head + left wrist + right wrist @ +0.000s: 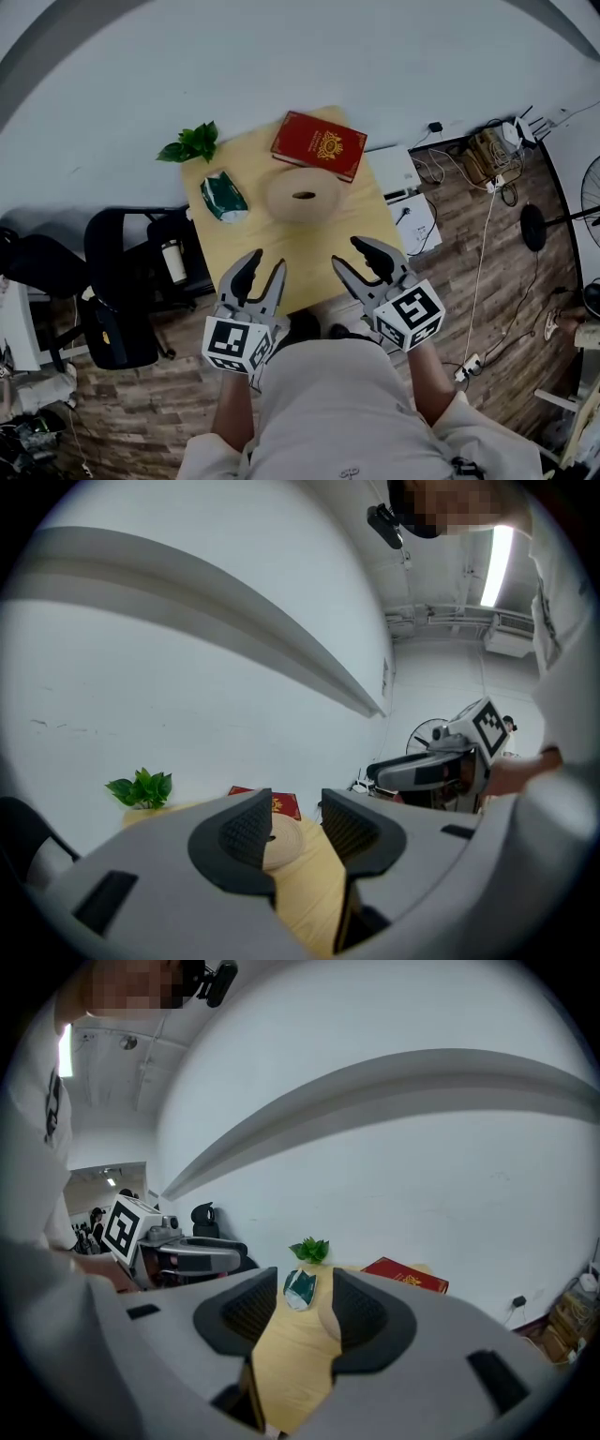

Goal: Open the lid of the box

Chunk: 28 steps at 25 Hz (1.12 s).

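Note:
A red box (319,144) with a gold emblem lies closed at the far right of a small yellow table (309,253). In front of it rests a round beige disc (304,194) with a slot in its top. My left gripper (266,262) hovers open over the table's near edge, nothing between its fingers. My right gripper (349,253) hangs open beside it, also empty. In the left gripper view the red box (286,805) and the disc (281,841) show between the jaws. The right gripper view has the red box (405,1276) to the right of its jaws.
A green packet (223,195) lies at the table's left and a small leafy plant (192,142) at its far left corner. A black office chair (122,281) stands left of the table. White boards (412,220), cables and a power strip (469,364) lie on the wooden floor at right.

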Available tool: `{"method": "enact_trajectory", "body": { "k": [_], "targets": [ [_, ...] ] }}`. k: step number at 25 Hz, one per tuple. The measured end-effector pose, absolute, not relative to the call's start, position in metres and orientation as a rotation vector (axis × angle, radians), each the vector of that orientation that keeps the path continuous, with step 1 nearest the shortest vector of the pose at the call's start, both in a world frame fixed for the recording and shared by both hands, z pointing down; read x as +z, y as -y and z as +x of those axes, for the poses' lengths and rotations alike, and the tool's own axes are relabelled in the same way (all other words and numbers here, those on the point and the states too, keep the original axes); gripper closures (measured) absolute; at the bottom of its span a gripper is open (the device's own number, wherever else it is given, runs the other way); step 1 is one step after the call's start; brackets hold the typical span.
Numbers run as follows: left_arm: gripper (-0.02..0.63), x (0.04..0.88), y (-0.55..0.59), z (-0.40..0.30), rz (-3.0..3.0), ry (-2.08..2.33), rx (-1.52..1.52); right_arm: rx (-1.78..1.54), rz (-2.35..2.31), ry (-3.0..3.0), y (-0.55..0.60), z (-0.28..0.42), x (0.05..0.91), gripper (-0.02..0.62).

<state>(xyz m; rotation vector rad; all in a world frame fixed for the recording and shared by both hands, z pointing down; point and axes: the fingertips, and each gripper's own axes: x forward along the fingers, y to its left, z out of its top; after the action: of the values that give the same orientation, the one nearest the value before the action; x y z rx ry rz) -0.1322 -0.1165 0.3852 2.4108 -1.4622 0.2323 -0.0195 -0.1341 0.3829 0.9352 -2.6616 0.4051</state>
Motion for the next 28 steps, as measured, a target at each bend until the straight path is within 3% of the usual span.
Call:
{"method": "enact_trajectory", "body": {
  "k": [28],
  "targets": [
    [0.460,0.453,0.154,-0.165,2.344,1.315,0.313,0.453,0.847,2.476,0.194,-0.071,0.488,0.413]
  ]
}}
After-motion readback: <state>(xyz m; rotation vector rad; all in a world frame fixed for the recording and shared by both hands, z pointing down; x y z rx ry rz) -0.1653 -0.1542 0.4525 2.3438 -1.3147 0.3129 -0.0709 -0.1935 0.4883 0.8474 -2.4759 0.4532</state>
